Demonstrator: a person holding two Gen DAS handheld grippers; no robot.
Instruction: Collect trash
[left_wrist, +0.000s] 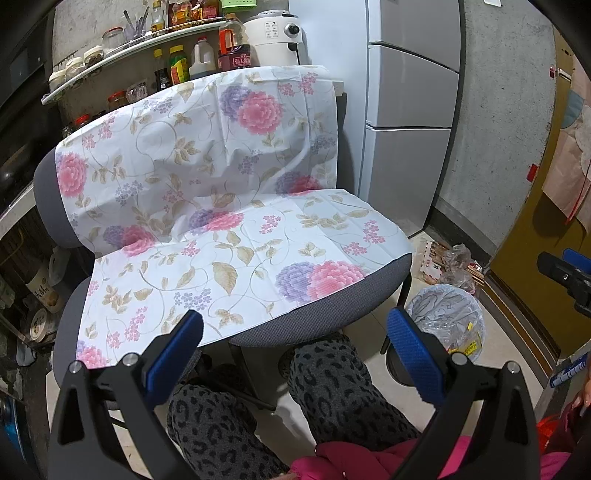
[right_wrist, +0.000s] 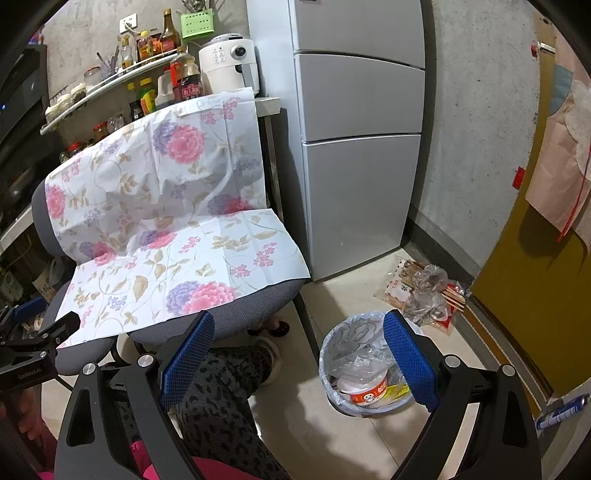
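Observation:
A lined trash bin (right_wrist: 364, 369) stands on the floor right of the chair; it holds a red-and-white instant noodle cup (right_wrist: 367, 393) and plastic wrappers. The bin also shows in the left wrist view (left_wrist: 447, 321). A pile of trash (right_wrist: 424, 291), with plastic bags, skewers and a wrapper, lies on the floor behind the bin near the fridge; it shows in the left wrist view too (left_wrist: 452, 264). My left gripper (left_wrist: 295, 350) is open and empty above the person's knees. My right gripper (right_wrist: 299, 358) is open and empty, its right finger over the bin's rim.
A grey chair (left_wrist: 325, 314) draped with a floral sheet (left_wrist: 221, 206) fills the left. A grey fridge (right_wrist: 362, 147) stands behind. A shelf of bottles and jars (left_wrist: 147, 44) and a white air fryer (right_wrist: 229, 66) are at the back. A brown door (right_wrist: 535, 295) is at right.

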